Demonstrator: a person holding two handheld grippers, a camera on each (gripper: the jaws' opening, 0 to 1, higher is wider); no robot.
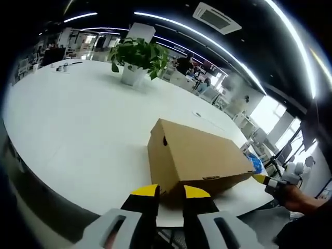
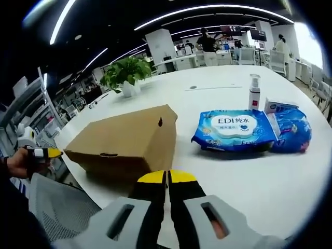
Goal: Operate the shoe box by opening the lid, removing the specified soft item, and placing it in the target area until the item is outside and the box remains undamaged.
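Note:
A brown cardboard shoe box (image 1: pixel 199 155) lies with its lid down near the edge of the white table (image 1: pixel 78 129). In the left gripper view, my left gripper (image 1: pixel 170 192) hovers just short of the box's near corner, its yellow-tipped jaws a little apart and empty. In the right gripper view, the same box (image 2: pixel 124 137) sits ahead and to the left of my right gripper (image 2: pixel 167 177), whose yellow tips touch with nothing between them. The right gripper (image 1: pixel 265 180) also shows past the box's far end, held by a hand. The left gripper (image 2: pixel 44 152) appears beside the box.
A blue wipes pack (image 2: pixel 233 128), a second blue pack (image 2: pixel 294 129), a spray bottle (image 2: pixel 254 92) and a small carton (image 2: pixel 280 106) lie right of the box. A potted plant (image 1: pixel 137 57) stands farther back. A mesh chair (image 2: pixel 62 207) is at the table edge.

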